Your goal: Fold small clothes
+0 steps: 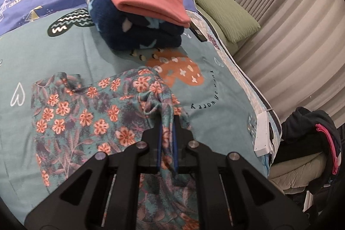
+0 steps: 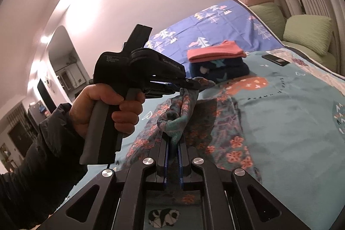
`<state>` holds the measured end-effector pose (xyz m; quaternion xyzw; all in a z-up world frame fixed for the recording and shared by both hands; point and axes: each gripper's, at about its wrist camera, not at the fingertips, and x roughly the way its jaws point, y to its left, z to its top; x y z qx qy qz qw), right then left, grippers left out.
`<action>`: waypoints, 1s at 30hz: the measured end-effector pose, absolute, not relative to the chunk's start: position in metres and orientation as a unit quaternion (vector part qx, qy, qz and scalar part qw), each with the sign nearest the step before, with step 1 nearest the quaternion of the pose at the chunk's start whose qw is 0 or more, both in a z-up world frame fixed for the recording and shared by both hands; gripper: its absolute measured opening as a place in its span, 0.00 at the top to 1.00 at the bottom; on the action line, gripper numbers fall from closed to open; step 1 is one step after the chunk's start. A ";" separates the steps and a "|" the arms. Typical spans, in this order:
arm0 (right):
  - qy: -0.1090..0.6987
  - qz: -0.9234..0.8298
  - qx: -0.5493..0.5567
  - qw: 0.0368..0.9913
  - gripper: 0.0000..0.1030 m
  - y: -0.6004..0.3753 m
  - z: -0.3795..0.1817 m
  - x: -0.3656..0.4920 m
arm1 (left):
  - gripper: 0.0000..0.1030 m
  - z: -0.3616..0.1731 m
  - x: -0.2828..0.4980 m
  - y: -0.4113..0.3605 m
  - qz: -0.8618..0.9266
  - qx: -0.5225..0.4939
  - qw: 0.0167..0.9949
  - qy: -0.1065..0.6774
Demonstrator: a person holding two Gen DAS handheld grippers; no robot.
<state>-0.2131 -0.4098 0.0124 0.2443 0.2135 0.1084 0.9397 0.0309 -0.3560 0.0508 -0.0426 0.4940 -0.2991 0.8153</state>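
Both grippers pinch the floral garment [image 1: 86, 113] on the teal bedspread [image 1: 215, 100]: the left gripper [image 1: 167, 122] and right gripper [image 2: 172, 143] are each clamped on bunched fabric, lifting it, near the folded pile [image 1: 140, 21] further up the bed

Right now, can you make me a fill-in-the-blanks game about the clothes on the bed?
1. Both tools, left tool and right tool, are shut on the ____ garment.
2. On top of the dark blue folded blanket lies a folded ____ cloth.
3. The pillows beside the bed are ____.

Missing words: floral; pink; green
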 end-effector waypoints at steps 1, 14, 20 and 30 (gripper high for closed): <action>0.213 0.107 0.247 0.939 0.95 -0.412 0.012 -0.214 | 0.91 0.050 0.031 -0.360 -0.300 -0.041 0.815 0.494; 0.233 0.090 0.291 0.923 0.95 -0.435 -0.005 -0.218 | 0.91 0.040 0.027 -0.393 -0.302 -0.007 0.812 0.499; 0.263 0.095 0.339 0.898 0.95 -0.451 -0.028 -0.217 | 0.91 0.025 0.023 -0.407 -0.298 0.022 0.810 0.505; 0.286 0.087 0.373 0.878 0.95 -0.462 -0.051 -0.218 | 0.85 0.019 0.007 -0.424 -0.330 0.052 0.802 0.495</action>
